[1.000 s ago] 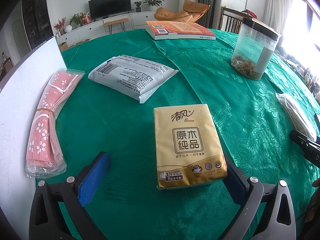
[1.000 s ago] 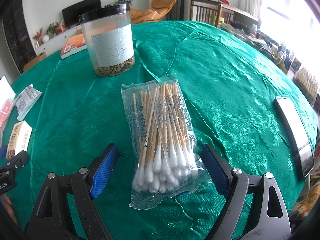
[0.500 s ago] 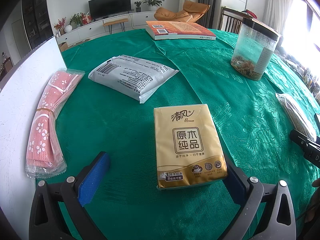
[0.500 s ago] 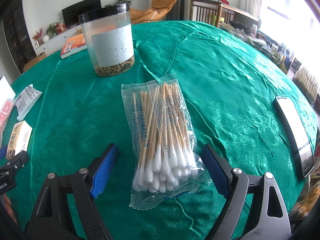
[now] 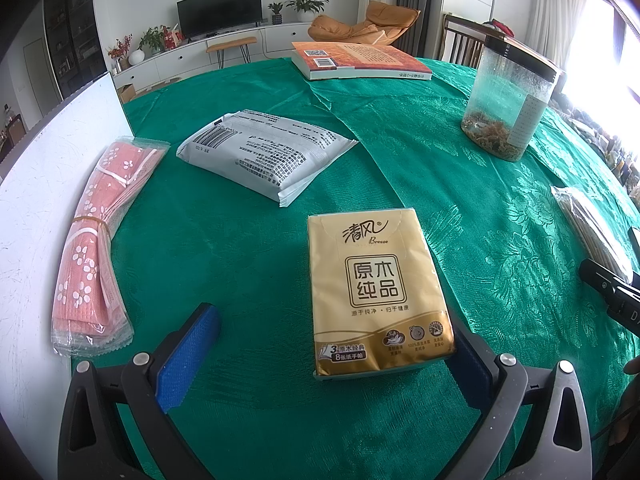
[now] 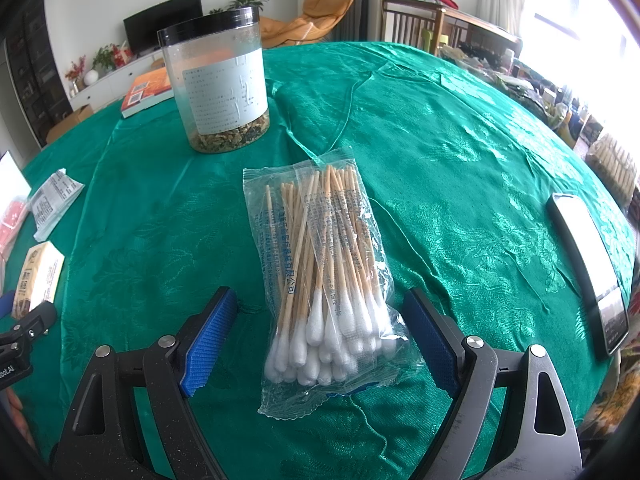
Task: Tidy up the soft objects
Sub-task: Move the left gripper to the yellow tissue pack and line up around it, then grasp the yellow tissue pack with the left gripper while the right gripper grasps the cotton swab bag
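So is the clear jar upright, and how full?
Upright, black lid on, the clear jar holds only a shallow layer of dried bits at its bottom.

On the tablecloth point(image 5: 240, 248), the tissue pack point(image 5: 378, 292) lies nearest, with the printed pouch point(image 5: 268, 152) behind it to the left and the cloth bundle point(image 5: 96, 240) further left (against the board point(image 5: 44, 184)). The book point(image 5: 360, 65) lies far behind; the jar point(image 5: 506, 106) stands right. The swab bag point(image 6: 324, 276) lies before the jar, the phone point(image 6: 588, 268) to its right.
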The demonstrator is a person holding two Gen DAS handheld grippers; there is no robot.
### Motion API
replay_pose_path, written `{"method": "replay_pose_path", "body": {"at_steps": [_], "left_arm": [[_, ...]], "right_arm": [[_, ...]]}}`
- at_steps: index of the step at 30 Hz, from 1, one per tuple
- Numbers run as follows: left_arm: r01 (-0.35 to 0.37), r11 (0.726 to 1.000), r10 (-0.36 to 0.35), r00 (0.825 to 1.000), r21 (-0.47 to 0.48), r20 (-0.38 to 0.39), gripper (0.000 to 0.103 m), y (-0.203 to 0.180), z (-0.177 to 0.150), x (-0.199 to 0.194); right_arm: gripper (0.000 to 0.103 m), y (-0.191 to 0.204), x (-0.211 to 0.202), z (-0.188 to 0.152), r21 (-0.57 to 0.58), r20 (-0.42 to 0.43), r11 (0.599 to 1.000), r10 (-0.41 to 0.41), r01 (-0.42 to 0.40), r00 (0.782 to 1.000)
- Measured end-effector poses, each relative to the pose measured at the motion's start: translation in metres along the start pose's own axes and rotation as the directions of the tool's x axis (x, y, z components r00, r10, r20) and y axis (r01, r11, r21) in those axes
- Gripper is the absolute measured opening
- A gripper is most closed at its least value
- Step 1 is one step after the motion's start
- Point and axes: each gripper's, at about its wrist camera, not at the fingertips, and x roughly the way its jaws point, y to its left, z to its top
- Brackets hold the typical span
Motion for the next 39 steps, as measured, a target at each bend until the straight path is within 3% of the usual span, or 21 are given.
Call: {"method": "replay_pose_path", "body": {"at_steps": [7,9,12,15,17,21,24,26,27,30,33,39], "left_arm": [[0.000,1.000,0.000,1.000,0.009,-0.004,0.103,-0.001,-0.001,-0.002],[0.020,0.999,-0.019,0.999,0.037,-0.035,0.103,-0.001,0.001,-0.003],[0.064,0.997,-0.060,0.994,0.047,-0.090,0.103,0.001,0.000,-0.009],[0.121,0.992,-0.117,0.989,0.034,-0.093,0.103,0.003,-0.002,-0.019],[0.106,0.993,-0.101,0.991,0.054,-0.093,0.103,-0.001,-0.001,-0.019],[0.094,0.991,-0.086,0.993,0.091,-0.087,0.103,-0.015,0.005,-0.021],[0.062,0.991,-0.051,0.995,0.119,-0.089,0.101,-0.025,0.009,-0.018],[0.042,0.991,-0.031,0.995,0.126,-0.093,0.062,-0.027,0.010,-0.015],[0.050,0.992,-0.037,0.994,0.119,-0.107,0.056,-0.026,0.011,-0.013],[0.079,0.994,-0.073,0.995,0.075,-0.074,0.056,-0.020,0.017,-0.018],[0.089,0.995,-0.088,0.996,0.034,-0.031,0.056,-0.014,0.032,-0.023],[0.108,0.994,-0.108,0.994,-0.012,0.008,0.056,-0.004,0.054,-0.036]], "right_arm": [[0.088,0.000,0.000,0.000,0.000,0.000,1.000,0.000,0.000,1.000],[0.088,-0.001,0.000,0.000,0.005,-0.001,1.000,0.008,-0.008,1.000],[0.087,-0.011,-0.004,0.001,0.062,0.012,0.996,0.071,-0.072,0.997],[0.086,-0.023,-0.006,0.002,0.126,0.022,0.982,0.140,-0.142,0.990],[0.086,-0.020,-0.005,0.005,0.094,-0.012,0.986,0.143,-0.141,0.990],[0.086,-0.002,0.004,0.016,-0.107,-0.140,0.990,0.073,-0.089,0.987],[0.086,-0.001,0.006,0.024,-0.161,-0.142,0.984,0.054,-0.077,0.988],[0.073,-0.008,0.006,0.031,-0.148,-0.124,0.978,0.127,-0.145,0.984],[0.034,-0.011,0.009,0.035,-0.135,-0.142,0.976,0.149,-0.168,0.979],[0.032,-0.027,0.013,0.055,-0.063,-0.168,0.979,0.181,-0.194,0.969],[0.032,-0.041,0.020,0.088,-0.036,-0.122,0.987,0.154,-0.159,0.981],[0.032,-0.050,0.072,0.133,0.041,-0.128,0.988,0.155,-0.151,0.980]]}}
